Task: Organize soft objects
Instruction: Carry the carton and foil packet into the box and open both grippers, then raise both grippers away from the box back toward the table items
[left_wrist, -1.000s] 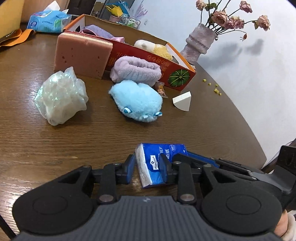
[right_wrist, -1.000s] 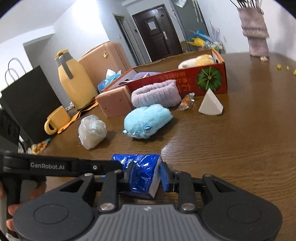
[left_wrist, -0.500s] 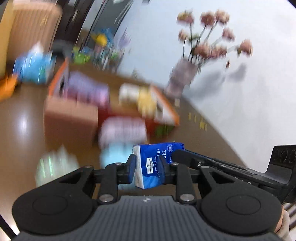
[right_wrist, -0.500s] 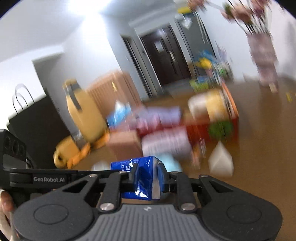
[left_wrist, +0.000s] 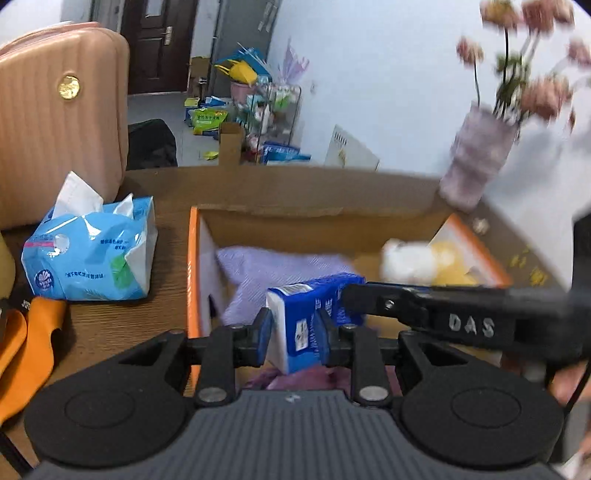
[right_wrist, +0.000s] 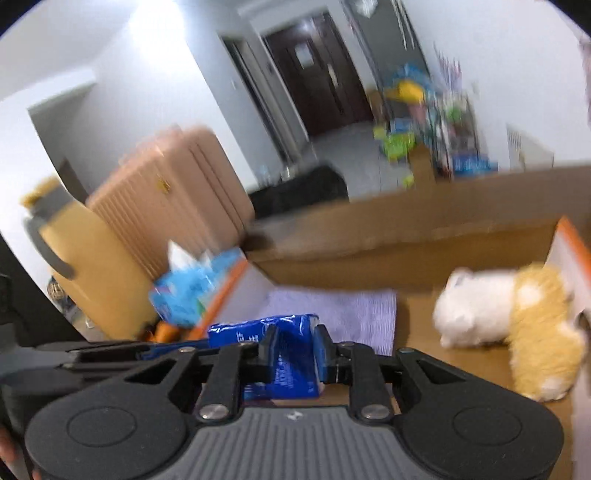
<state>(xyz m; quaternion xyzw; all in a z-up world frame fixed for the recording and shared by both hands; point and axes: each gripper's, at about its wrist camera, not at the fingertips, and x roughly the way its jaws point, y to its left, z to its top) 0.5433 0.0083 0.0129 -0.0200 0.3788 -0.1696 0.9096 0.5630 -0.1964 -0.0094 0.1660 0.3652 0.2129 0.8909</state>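
Both grippers clamp one blue tissue pack (left_wrist: 306, 321) above an open cardboard box (left_wrist: 195, 266) on the wooden counter (left_wrist: 122, 317). The left gripper (left_wrist: 293, 330) pinches the pack's near end between its fingers; the right gripper (right_wrist: 291, 349), whose jaws have just been closing, squeezes the other end. Inside the box, a lilac cloth (left_wrist: 273, 269) lies at 12 o'clock of the pack, a white-and-yellow plush toy (right_wrist: 509, 314) at 2 o'clock. An opened light-blue tissue packet (left_wrist: 88, 254) sits outside the box at 10 o'clock.

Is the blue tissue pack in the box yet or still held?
Still held: both grippers clamp the blue tissue pack above the open box.
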